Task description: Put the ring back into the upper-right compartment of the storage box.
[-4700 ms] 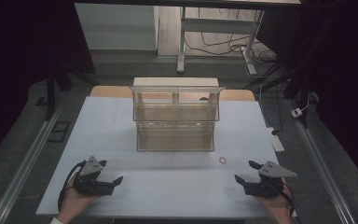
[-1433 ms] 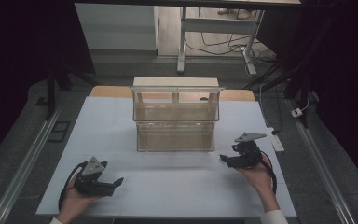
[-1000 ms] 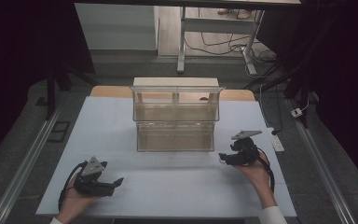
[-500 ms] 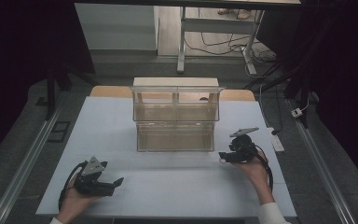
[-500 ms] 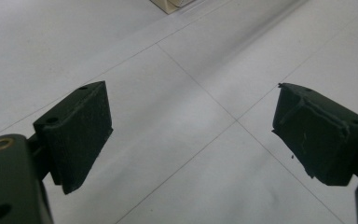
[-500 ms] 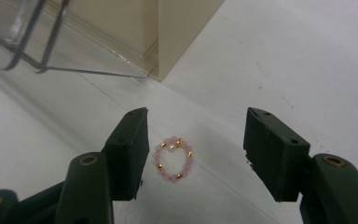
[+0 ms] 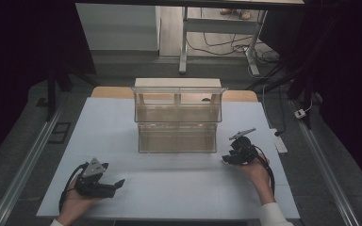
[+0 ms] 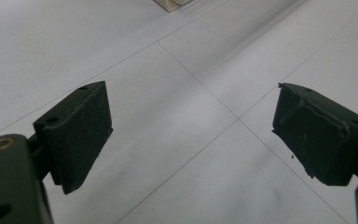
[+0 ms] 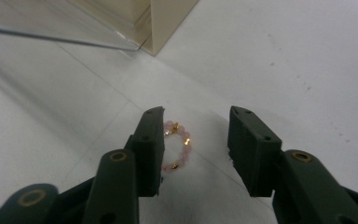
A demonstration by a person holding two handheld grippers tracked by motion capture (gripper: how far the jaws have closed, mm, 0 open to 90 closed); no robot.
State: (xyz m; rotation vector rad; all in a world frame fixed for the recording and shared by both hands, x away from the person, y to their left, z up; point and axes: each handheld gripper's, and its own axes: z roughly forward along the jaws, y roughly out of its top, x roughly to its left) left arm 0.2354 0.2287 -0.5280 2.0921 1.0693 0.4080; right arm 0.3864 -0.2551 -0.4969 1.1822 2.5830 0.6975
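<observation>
Right gripper [image 9: 196,149] is down on the table [image 7: 169,188] just off the near right corner of the clear box [image 7: 176,120]. Its jaws have just been closing and stand half-spread, with the bracelet [image 9: 177,147] lying flat on the table between them. The beads sit against the inner face of the left-hand jaw in the right gripper view; the other jaw is still apart from them. No pinch yet.

Left gripper [image 8: 191,135] rests at the near left of the table, jaws spread wide, nothing between them.

Risks from here, as you close:
- The bracelet lies flat and thin. If your jaw tips ride above the table, the pads will likely pass over the beads and shut on nothing.
- It is off-centre. The far jaw will probably push the ring sideways before both pads bite, and it could skid or roll out from under the tips.
- A loop of beads deforms. Pinching one edge only could let it swing or slip on lifting.
- The box corner is near; a wide swing on lifting could knock it.
</observation>
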